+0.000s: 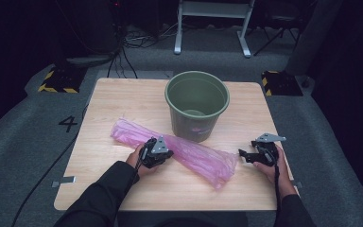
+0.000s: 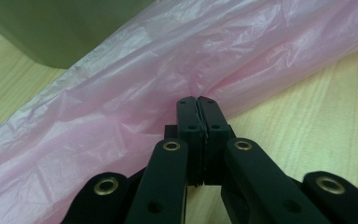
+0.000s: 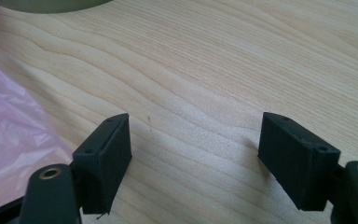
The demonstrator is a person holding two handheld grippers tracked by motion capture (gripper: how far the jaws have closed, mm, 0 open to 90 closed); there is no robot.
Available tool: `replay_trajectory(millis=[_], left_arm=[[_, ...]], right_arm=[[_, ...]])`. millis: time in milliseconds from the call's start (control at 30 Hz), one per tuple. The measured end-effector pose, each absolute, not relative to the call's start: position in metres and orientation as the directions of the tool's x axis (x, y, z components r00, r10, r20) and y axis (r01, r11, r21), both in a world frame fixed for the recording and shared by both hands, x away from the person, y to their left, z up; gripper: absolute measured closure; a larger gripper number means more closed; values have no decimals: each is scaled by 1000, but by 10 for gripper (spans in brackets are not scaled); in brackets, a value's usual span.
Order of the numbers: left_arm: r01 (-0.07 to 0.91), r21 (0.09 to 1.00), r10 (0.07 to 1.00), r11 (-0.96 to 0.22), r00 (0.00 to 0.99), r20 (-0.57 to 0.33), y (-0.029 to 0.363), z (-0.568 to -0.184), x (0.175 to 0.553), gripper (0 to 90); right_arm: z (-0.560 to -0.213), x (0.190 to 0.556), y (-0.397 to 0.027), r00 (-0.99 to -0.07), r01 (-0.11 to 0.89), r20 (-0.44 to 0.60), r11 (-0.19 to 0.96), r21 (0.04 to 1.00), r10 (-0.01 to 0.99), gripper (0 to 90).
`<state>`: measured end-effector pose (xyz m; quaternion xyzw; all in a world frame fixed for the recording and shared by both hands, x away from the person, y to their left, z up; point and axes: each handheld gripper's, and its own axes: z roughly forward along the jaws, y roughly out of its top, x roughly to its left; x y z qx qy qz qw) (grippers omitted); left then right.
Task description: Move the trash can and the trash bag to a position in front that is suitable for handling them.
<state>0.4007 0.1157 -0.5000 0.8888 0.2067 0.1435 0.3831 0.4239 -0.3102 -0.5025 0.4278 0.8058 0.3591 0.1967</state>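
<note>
We are pinching the pink plastic bag point(image 1: 179, 153) in our left gripper point(image 2: 197, 103), jaws clamped together on its film; the bag is lying diagonally on the table point(image 1: 123, 94) before the green bucket point(image 1: 197, 105), while our right gripper point(image 3: 193, 149) is hovering spread apart beside its end

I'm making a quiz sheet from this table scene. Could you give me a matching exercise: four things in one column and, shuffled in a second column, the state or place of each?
Things:
1. left claw
2. right claw
3. pink plastic bag
4. green bucket

States or places:
A. stands upright at the far middle of the table
B. jaws wide apart over bare wood
C. lies flat in a long diagonal strip in front of the bucket
D. jaws pressed together on a fold of pink film

Pairs: 1-D, 2-B, 3-C, 4-A
</note>
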Motion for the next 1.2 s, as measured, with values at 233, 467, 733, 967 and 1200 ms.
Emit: replay_trajectory(millis=[233,467,733,967,1200], left_arm=[[248,735,468,-632,878,106,113,-500,395,708],[287,734,505,-616,858,89,125,-497,393,350],[313,757,611,-574,779,141,161,-483,389,243],[335,766,645,-548,753,133,179,-482,402,211],[391,758,667,-522,741,77,182,-494,419,180]], right_arm=[[-503,424,-310,-557,548,-10,377,747,830,255],[-503,424,-310,-557,548,-8,375,748,830,255],[-503,424,-310,-559,548,-8,376,747,829,256],[-503,424,-311,-559,548,-8,377,747,829,257],[-503,424,-310,-560,547,-7,376,747,829,258]])
